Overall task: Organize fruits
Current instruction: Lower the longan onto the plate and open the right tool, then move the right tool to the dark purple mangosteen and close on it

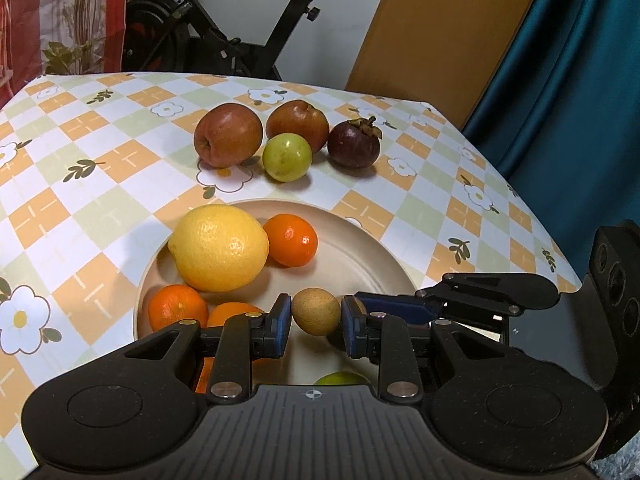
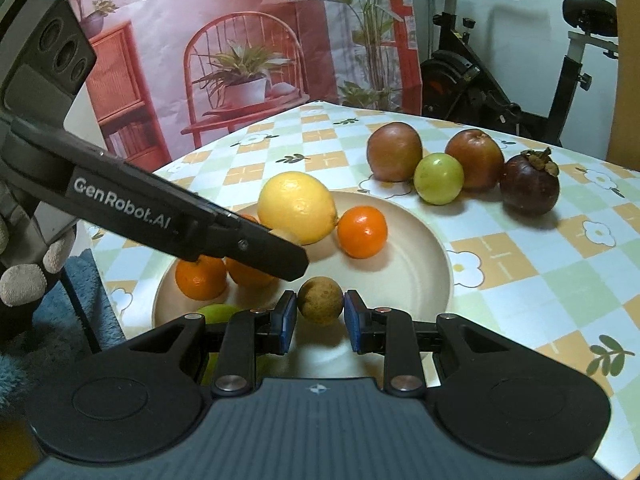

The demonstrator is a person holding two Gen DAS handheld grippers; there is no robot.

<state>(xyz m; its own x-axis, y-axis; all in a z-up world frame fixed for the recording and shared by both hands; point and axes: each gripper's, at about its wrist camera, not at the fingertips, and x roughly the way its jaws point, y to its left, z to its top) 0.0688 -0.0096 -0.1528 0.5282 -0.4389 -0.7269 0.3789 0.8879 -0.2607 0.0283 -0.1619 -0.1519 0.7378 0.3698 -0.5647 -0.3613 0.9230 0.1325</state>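
Observation:
A cream plate (image 1: 360, 256) (image 2: 416, 264) holds a lemon (image 1: 218, 248) (image 2: 296, 208), several oranges (image 1: 291, 240) (image 2: 362, 232) and a green fruit (image 1: 340, 379) (image 2: 218, 313) at its near edge. My left gripper (image 1: 316, 326) is shut on a small brown round fruit (image 1: 316, 311) above the plate. My right gripper (image 2: 320, 322) is shut on a second small brown round fruit (image 2: 320, 306) above the plate's near side. The right gripper's fingers (image 1: 400, 308) show beside my left one. The left gripper's finger (image 2: 240, 236) crosses the right view.
Behind the plate on the checked tablecloth (image 1: 80, 200) lie two red-brown apples (image 1: 228, 135) (image 2: 394, 151), a green round fruit (image 1: 287, 157) (image 2: 439, 178) and a dark purple mangosteen (image 1: 354, 144) (image 2: 529, 184). An exercise bike (image 1: 224, 36) stands beyond the table.

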